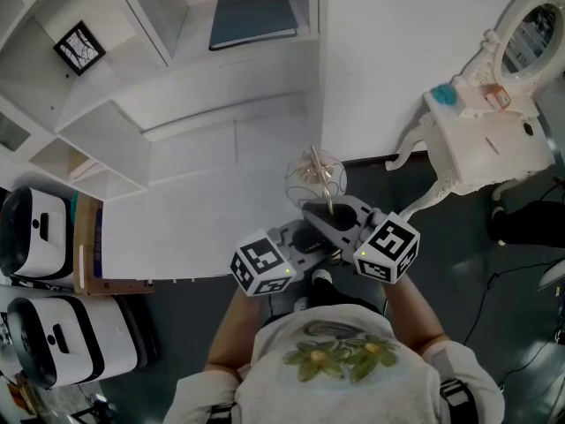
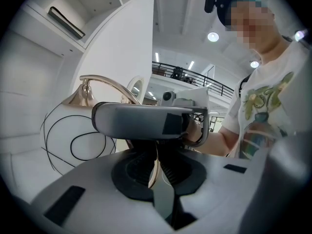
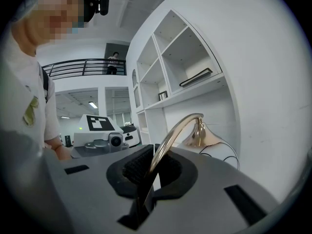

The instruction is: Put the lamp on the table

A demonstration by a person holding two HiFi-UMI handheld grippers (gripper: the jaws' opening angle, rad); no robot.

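Observation:
The lamp (image 1: 316, 177) has a curved gold stem (image 3: 168, 140), a gold cap (image 3: 200, 133) and a thin black wire globe shade (image 2: 73, 141). It hangs in the air just off the right end of the white tabletop (image 1: 203, 210), with both grippers on its stem. My left gripper (image 2: 157, 172) is shut on the stem's thin lower part. My right gripper (image 3: 148, 177) is shut on the stem a little higher up. In the head view the left gripper (image 1: 309, 241) and right gripper (image 1: 334, 217) meet below the shade, jaws crossing each other.
White shelves stand behind the tabletop, with a blue folder (image 1: 253, 18) and a small framed picture (image 1: 79, 47). A small white vanity table (image 1: 494, 148) with a round mirror (image 1: 530, 34) stands at right. Two white devices (image 1: 35, 232) sit at left. Cables lie on the dark floor.

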